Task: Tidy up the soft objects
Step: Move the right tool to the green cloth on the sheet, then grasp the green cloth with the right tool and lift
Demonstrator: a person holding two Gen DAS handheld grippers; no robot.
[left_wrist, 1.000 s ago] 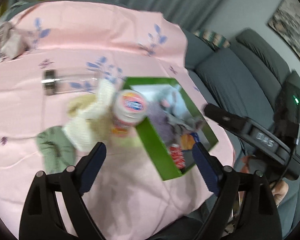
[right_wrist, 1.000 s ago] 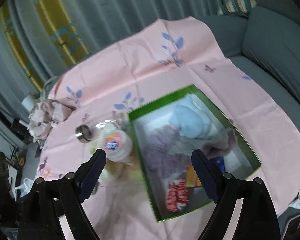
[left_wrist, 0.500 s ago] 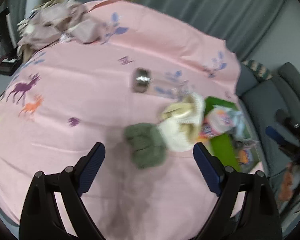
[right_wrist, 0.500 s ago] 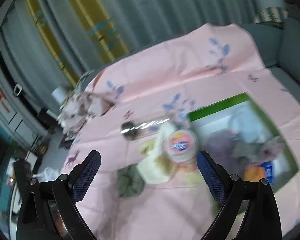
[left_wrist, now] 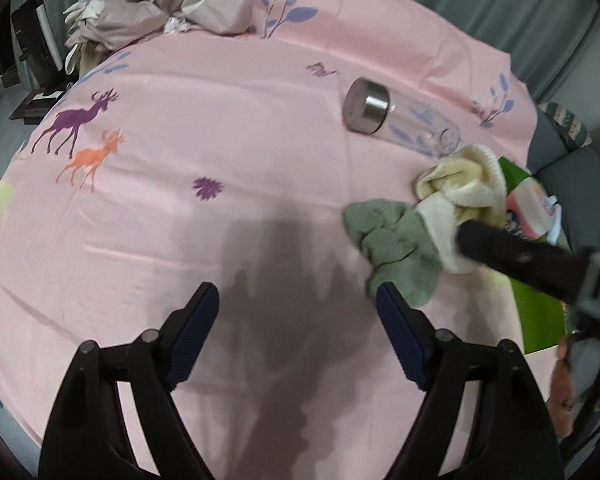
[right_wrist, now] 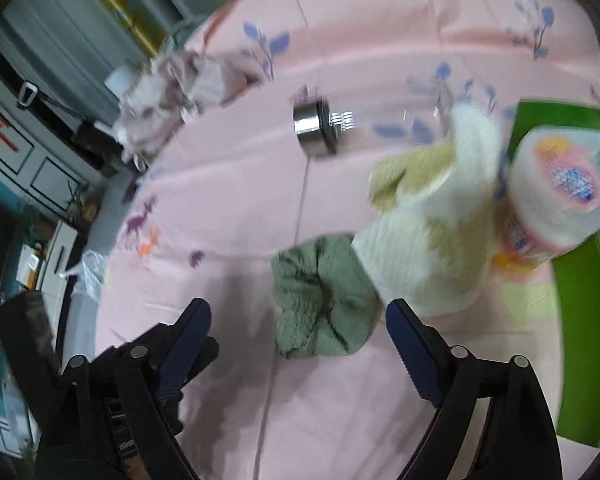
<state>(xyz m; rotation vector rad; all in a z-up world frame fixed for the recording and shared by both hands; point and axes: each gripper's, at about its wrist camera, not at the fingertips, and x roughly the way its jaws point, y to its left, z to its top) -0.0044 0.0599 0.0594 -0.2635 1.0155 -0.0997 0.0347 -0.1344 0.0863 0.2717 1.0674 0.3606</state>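
Observation:
A crumpled green cloth lies on the pink tablecloth. A cream and yellow knitted cloth lies against it, next to a white jar with a pink lid. The green box stands at the right. My left gripper is open and empty, above bare tablecloth left of the green cloth. My right gripper is open and empty, with the green cloth just beyond its fingertips; its black body crosses the left wrist view.
A clear bottle with a steel cap lies on its side behind the cloths. A heap of mauve fabric sits at the table's far left edge. A grey sofa is on the right.
Both grippers have swung left, away from the green box and toward the green cloth. The right gripper has come lower and closer to the cloths. Nothing was picked up.

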